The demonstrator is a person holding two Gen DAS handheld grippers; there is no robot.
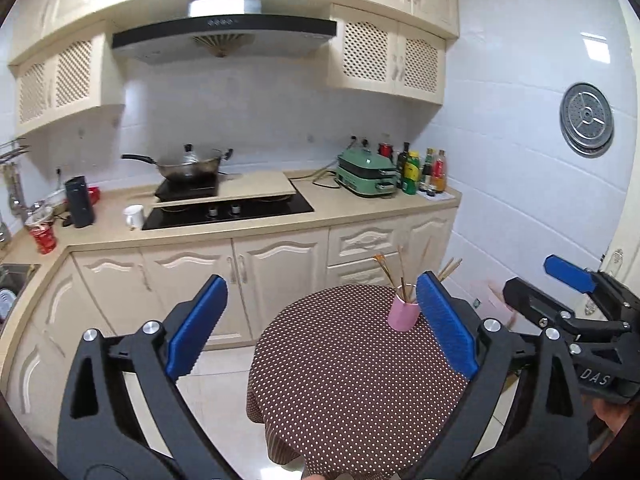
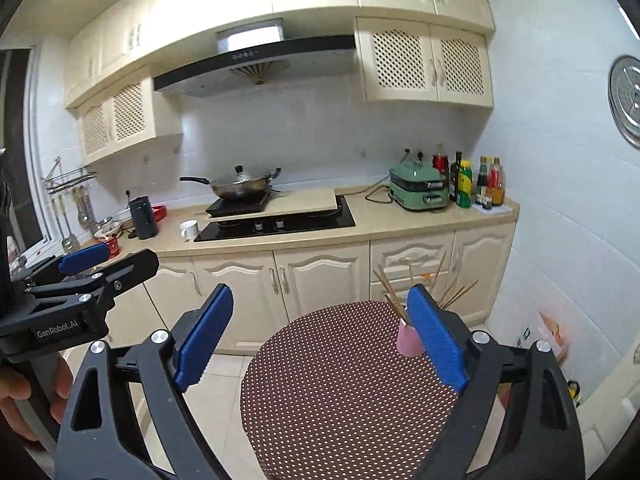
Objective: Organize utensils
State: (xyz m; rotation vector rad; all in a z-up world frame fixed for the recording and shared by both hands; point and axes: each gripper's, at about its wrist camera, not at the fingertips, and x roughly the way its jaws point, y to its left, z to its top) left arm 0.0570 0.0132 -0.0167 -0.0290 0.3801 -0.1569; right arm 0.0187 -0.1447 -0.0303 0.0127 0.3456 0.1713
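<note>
Chopsticks (image 1: 404,276) stand fanned out in a pink cup (image 1: 404,312) at about 1 o'clock on the round dotted worktop (image 1: 340,380). Left gripper (image 1: 320,328) and right gripper (image 2: 320,336) both hang above the worktop at the 6 o'clock side, fingers (image 1: 198,320) spread wide, nothing between them.

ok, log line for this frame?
left gripper: open, empty | right gripper: open, empty | chopsticks: in pink cup | table

One pink cup (image 1: 404,312), one round dotted table (image 1: 344,392), one wok (image 1: 188,166), one white mug (image 1: 134,216), two claws
</note>
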